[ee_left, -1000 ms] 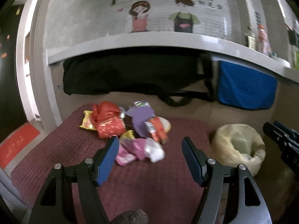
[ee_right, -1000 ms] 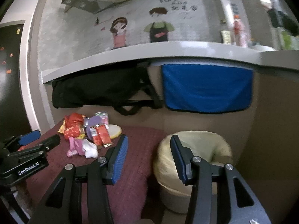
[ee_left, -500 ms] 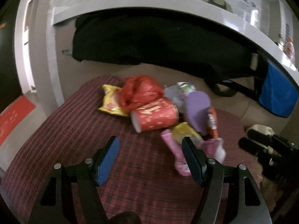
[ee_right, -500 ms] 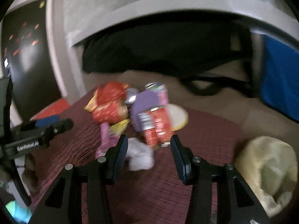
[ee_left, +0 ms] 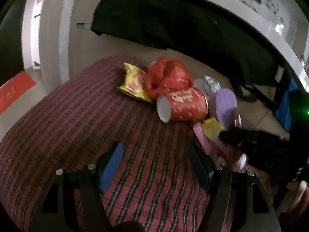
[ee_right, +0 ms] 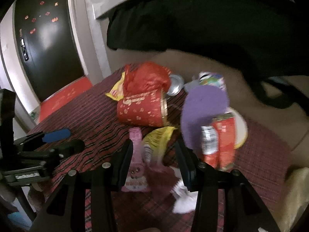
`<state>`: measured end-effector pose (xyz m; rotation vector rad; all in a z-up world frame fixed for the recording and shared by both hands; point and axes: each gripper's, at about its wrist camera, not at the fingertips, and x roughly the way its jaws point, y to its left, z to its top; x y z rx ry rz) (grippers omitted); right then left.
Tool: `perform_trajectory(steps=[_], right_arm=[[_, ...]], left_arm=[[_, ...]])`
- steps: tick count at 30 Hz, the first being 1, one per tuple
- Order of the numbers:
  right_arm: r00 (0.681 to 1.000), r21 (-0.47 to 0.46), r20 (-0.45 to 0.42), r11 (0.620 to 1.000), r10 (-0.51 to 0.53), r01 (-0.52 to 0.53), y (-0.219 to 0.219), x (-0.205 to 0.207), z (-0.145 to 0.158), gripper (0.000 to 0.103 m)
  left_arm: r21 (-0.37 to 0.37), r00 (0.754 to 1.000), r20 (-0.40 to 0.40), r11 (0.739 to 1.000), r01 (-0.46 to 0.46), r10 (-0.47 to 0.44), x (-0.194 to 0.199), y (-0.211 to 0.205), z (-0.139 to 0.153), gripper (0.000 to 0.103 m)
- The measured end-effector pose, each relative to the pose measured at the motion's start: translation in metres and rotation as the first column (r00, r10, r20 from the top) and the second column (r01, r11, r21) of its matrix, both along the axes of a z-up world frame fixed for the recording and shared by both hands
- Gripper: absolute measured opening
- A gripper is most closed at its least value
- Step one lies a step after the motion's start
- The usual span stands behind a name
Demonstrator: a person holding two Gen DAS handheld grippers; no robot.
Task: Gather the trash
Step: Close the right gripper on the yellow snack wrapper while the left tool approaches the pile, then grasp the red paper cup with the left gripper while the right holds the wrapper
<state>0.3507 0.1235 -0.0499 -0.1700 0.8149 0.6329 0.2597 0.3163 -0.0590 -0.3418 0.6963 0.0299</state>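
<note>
A heap of trash lies on a table with a red plaid cloth (ee_left: pixel 81 127). It holds a red paper cup (ee_left: pixel 183 106) on its side, a red plastic bag (ee_left: pixel 170 77), a yellow snack packet (ee_left: pixel 133 85), a purple lid (ee_left: pixel 226 106) and a pink wrapper (ee_right: pixel 136 160). My left gripper (ee_left: pixel 154 162) is open and empty over bare cloth, short of the cup. My right gripper (ee_right: pixel 154 160) is open, its jaws around the pink wrapper and a yellow wrapper (ee_right: pixel 158 137). A red-orange packet (ee_right: pixel 220 141) lies to its right.
A cream bin-bag rim (ee_right: pixel 297 189) shows at the lower right of the right wrist view. A black bag (ee_left: pixel 173 23) hangs under the white counter behind the table. A dark door (ee_right: pixel 44 42) and a red mat (ee_right: pixel 63 94) are to the left.
Both grippers have moved in lower and closer to the heap. The right gripper swung left from the bin to the pink and yellow wrappers. Both stayed open.
</note>
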Motion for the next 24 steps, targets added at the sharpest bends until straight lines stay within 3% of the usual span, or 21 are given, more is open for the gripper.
perform_trajectory(steps=[2, 3, 7, 15, 20, 24], right_arm=[[0.999, -0.040, -0.040, 0.999, -0.003, 0.001, 0.006, 0.007, -0.011, 0.027], [0.999, -0.047, -0.050, 0.999, -0.004, 0.001, 0.005, 0.007, -0.014, 0.024], [0.999, 0.024, -0.037, 1.000, 0.000, 0.001, -0.015, -0.005, 0.000, 0.022], [0.982, 0.127, 0.131, 0.985, -0.134, 0.117, -0.082, -0.034, 0.062, 0.022], [0.971, 0.161, 0.085, 0.965, -0.223, 0.208, -0.126, -0.039, 0.051, 0.022], [0.965, 0.172, 0.036, 0.953, -0.260, 0.250, -0.143, -0.041, 0.031, 0.022]], left_arm=[[-0.009, 1.000, 0.007, 1.000, -0.004, 0.004, 0.001, 0.003, 0.001, 0.070], [-0.011, 1.000, 0.008, 1.000, -0.004, 0.004, 0.001, 0.004, 0.001, 0.070], [0.029, 0.999, 0.036, 1.000, -0.008, 0.007, 0.001, -0.003, 0.000, 0.070], [-0.046, 0.996, -0.031, 0.995, 0.083, -0.085, 0.013, -0.037, -0.007, 0.070], [-0.012, 0.990, 0.007, 0.990, 0.137, -0.137, 0.027, -0.062, 0.002, 0.070], [0.049, 0.997, 0.044, 0.997, 0.058, -0.060, 0.061, -0.068, 0.017, 0.070]])
